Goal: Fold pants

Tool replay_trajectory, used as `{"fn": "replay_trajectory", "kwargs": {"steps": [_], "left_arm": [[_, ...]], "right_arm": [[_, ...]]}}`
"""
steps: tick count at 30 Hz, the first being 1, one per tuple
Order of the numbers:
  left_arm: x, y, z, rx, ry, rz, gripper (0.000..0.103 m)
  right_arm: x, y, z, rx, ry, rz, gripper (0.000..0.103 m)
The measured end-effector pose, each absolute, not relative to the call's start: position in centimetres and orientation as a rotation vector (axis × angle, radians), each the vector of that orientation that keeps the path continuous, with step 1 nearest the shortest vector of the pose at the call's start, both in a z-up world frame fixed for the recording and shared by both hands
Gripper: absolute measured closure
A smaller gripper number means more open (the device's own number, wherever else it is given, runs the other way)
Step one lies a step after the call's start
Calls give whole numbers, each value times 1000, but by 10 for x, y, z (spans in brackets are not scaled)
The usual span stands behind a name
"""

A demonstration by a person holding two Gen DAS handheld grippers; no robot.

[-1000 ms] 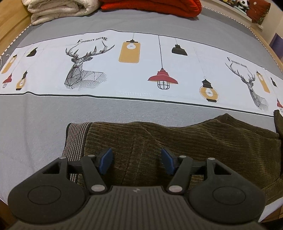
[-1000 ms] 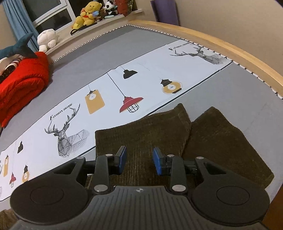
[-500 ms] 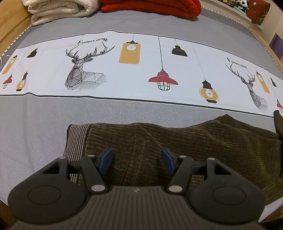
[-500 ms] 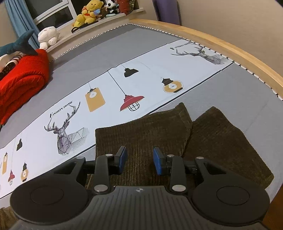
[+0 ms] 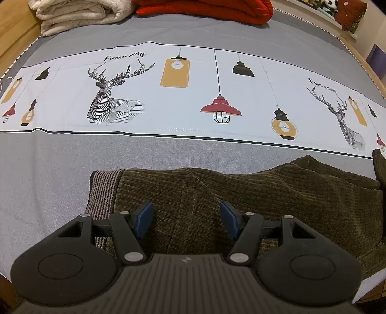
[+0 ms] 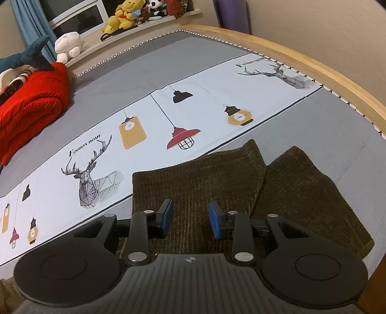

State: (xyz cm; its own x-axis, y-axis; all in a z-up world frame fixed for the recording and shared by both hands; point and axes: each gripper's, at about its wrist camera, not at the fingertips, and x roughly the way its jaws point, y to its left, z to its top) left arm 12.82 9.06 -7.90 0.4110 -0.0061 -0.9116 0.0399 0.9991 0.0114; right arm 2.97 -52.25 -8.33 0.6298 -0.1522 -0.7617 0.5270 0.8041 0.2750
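Nothing has really moved since the earlier frames: both hand-held grippers hang in the same spots over the pants, only a slight drift of the right view.

No containers in shot. The closest thing is the window ledge (image 6: 135, 36), which carries a row of plush toys (image 6: 123, 15).

Pants (image 5: 253, 200): dark olive-brown, ribbed like corduroy or chenille, lying flat on the grey bed (image 5: 48, 169) at its near edge, just below the white printed band (image 5: 168, 108) with deer and lamps. The striped waistband (image 5: 101, 193) sits at the left end. A few soft creases run across the seat area. In the right wrist view, the two leg ends (image 6: 301, 183) lie side by side, slightly splayed, cuffs pointing toward the wooden bed frame (image 6: 313, 62).

Left hand-held gripper (image 5: 185, 219): released, jaws wide apart, nothing between the blue pads (image 5: 143, 219), above the fabric near the waistband.

Right hand-held gripper (image 6: 190, 219): jaws narrower but still parted, nothing pinched, above the legs.

Folded red blanket (image 5: 205, 8) and cream blanket (image 5: 79, 12) lie at the far side of the bed.
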Motion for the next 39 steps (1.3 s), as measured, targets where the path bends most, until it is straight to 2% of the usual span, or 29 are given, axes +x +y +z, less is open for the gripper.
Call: {"fn": "replay_trajectory", "kwargs": {"steps": [39], "left_arm": [[128,89,-80,36,1146,-37,35]], "right_arm": [[36,-519,-88,493,816,-404,68]]}}
